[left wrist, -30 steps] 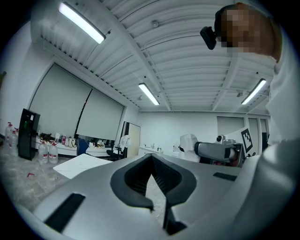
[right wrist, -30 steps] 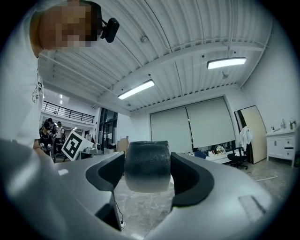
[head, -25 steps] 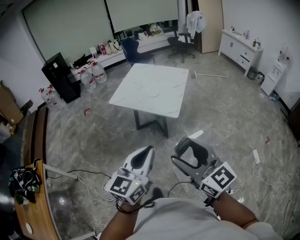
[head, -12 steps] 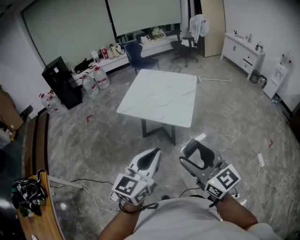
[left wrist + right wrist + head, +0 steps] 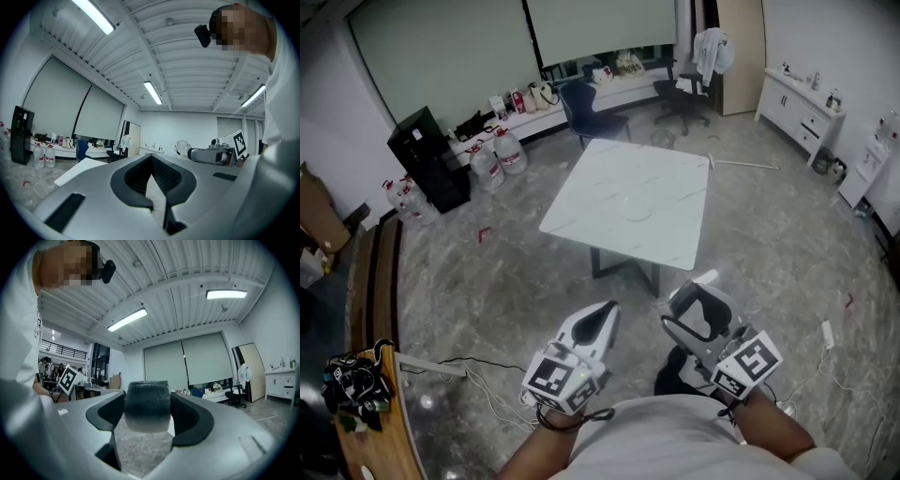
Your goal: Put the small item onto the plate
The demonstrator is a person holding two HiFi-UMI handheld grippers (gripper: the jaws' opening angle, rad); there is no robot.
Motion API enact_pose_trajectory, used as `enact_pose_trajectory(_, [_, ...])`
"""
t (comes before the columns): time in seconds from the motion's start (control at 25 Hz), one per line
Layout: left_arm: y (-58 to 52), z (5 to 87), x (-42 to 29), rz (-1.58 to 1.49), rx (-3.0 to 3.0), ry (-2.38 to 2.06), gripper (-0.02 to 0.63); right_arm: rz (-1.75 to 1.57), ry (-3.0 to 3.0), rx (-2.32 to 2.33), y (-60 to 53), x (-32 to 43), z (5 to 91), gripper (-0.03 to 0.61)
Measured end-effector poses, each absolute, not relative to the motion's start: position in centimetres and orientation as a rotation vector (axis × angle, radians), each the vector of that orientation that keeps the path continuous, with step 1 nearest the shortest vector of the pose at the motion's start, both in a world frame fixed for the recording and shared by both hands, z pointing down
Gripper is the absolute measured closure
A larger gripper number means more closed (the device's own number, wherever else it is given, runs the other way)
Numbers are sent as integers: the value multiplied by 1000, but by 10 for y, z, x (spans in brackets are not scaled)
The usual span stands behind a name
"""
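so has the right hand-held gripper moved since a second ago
Yes. The right hand-held gripper, shut on the small item, is closer to the white table: the floor gap to its near edge has shrunk.

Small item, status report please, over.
Left hand-held gripper shut, empty. Right hand-held gripper shut on small item. Plate faint on white table ahead, out of reach. No obstacle seen.

The small item [image 5: 146, 405] looks matt and foam-like, the floor [image 5: 487, 281] glossy stone.
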State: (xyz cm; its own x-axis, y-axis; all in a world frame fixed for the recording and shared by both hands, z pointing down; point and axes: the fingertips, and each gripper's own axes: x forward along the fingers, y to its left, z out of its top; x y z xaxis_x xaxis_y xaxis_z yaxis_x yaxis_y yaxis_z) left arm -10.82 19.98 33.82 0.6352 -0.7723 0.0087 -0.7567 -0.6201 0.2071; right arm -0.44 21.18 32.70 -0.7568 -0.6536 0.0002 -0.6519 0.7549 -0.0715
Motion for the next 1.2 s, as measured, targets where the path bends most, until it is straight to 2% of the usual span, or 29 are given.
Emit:
enact_pose_trajectory(0.28, [113,351,-99,-115,2604,-1339,607,-125,2955,-993,116,10,336,279])
enact_pose_trajectory(0.64, [1,346,-44,-131,2564,-1426,607,-161,2993,-872,0,63,335,279])
enact_pose_trajectory(1.2, [-89,366,-16,-88,2504,-1485,607,-242,2997,-791,-99,99,347,279])
